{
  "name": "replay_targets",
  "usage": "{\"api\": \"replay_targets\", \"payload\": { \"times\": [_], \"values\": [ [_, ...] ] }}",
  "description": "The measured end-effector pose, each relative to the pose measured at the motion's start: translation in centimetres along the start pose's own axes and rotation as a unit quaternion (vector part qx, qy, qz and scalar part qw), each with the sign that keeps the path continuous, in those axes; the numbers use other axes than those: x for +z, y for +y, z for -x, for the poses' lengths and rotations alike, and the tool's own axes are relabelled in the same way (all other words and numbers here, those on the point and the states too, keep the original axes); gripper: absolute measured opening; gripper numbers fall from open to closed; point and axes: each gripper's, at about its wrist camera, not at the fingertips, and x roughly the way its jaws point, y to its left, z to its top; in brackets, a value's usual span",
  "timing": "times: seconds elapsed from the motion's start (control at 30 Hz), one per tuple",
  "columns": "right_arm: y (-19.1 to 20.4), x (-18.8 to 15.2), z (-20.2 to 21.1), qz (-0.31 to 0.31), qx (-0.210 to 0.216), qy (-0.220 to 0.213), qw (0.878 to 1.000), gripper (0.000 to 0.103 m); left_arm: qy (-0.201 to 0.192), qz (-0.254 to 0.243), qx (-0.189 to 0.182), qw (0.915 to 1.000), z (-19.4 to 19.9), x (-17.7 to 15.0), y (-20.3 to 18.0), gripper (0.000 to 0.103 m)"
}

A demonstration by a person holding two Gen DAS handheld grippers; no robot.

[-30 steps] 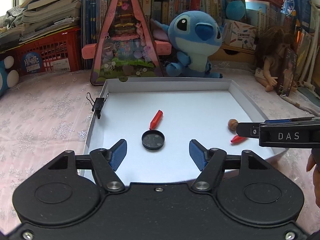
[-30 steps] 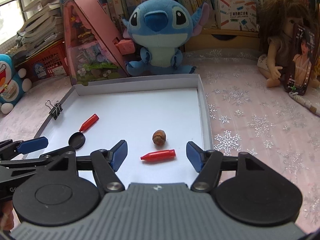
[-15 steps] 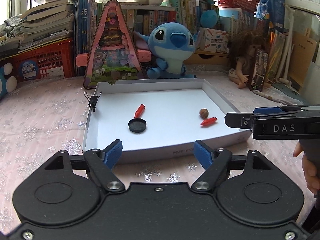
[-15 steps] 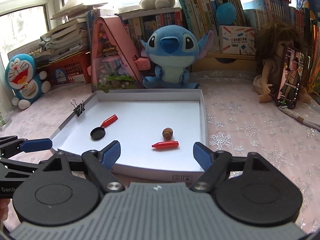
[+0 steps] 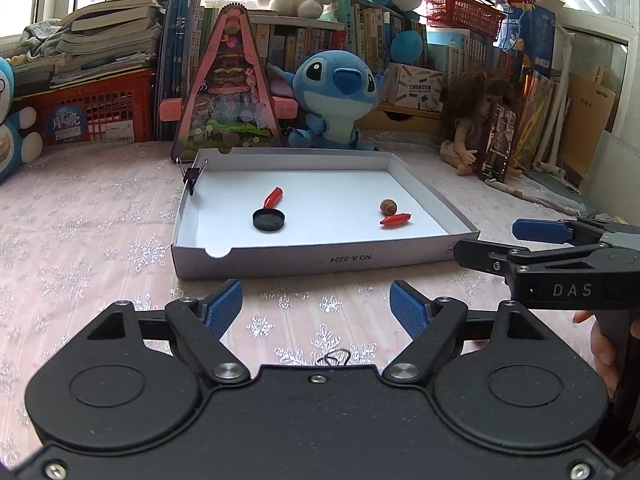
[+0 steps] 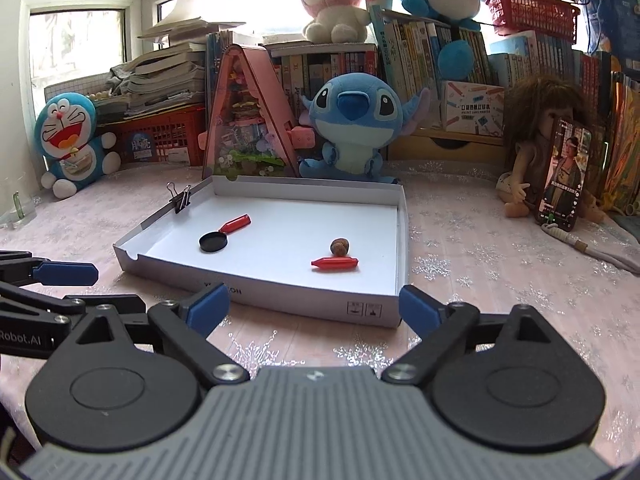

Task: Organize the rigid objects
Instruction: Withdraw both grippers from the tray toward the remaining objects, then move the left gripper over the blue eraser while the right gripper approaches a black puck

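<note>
A shallow white box lid (image 5: 280,260) (image 6: 280,300) lies on the pink snowflake cloth. In it are a black round cap (image 5: 269,219) (image 6: 213,241), a red crayon-like piece (image 5: 273,197) (image 6: 236,223) beside the cap, a brown nut (image 5: 387,206) (image 6: 340,246) and a second red piece (image 5: 395,220) (image 6: 335,263). A black binder clip (image 5: 191,176) (image 6: 180,198) grips the lid's left wall. My left gripper (image 5: 318,306) is open and empty, held back in front of the lid. My right gripper (image 6: 314,306) is open and empty, also short of the lid.
A blue plush (image 5: 340,96), a pink triangular toy house (image 5: 230,92), a doll with a phone (image 6: 560,172), a Doraemon plush (image 6: 72,140), a red crate (image 5: 92,116) and bookshelves line the back. A paper clip (image 5: 332,358) lies on the cloth near my left gripper.
Both grippers have pulled back and up from over the lid to in front of its near wall. The objects in the lid have not moved.
</note>
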Motion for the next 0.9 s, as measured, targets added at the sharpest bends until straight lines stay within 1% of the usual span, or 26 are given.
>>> {"api": "replay_targets", "payload": {
  "times": [0.13,0.23,0.3,0.4,0.47,0.63,0.8,0.9],
  "values": [
    [0.5,-1.4,0.9,0.003,-0.003,-0.019,1.0,0.103,-0.002,0.002,-0.001,1.0,0.6,-1.3,0.2,0.08],
    [0.9,-2.7,1.8,-0.007,-0.009,-0.035,0.999,0.103,-0.002,-0.002,-0.003,1.0,1.3,-2.5,0.1,0.08],
    [1.4,-3.5,2.4,0.005,-0.009,-0.046,0.999,0.103,-0.005,-0.004,0.004,1.0,1.6,-3.2,0.0,0.08],
    [2.4,-4.4,3.0,0.028,-0.019,-0.058,0.998,0.103,-0.005,-0.006,0.009,0.9999,2.0,-4.2,-0.3,0.08],
    [2.9,-4.8,3.3,0.035,-0.02,-0.065,0.997,0.103,-0.017,-0.002,0.011,0.9998,2.3,-5.0,-0.4,0.08],
    [3.5,-5.9,4.0,0.022,-0.034,-0.08,0.996,0.103,-0.018,0.0,0.023,0.9996,2.6,-6.2,-0.5,0.079],
    [3.8,-7.4,4.6,0.016,-0.039,-0.078,0.996,0.103,-0.019,0.005,0.026,0.9995,2.9,-7.0,-0.5,0.079],
    [3.9,-8.3,5.0,0.012,-0.035,-0.07,0.997,0.103,-0.016,0.004,0.024,0.9996,3.0,-7.3,-0.5,0.079]
  ]
}}
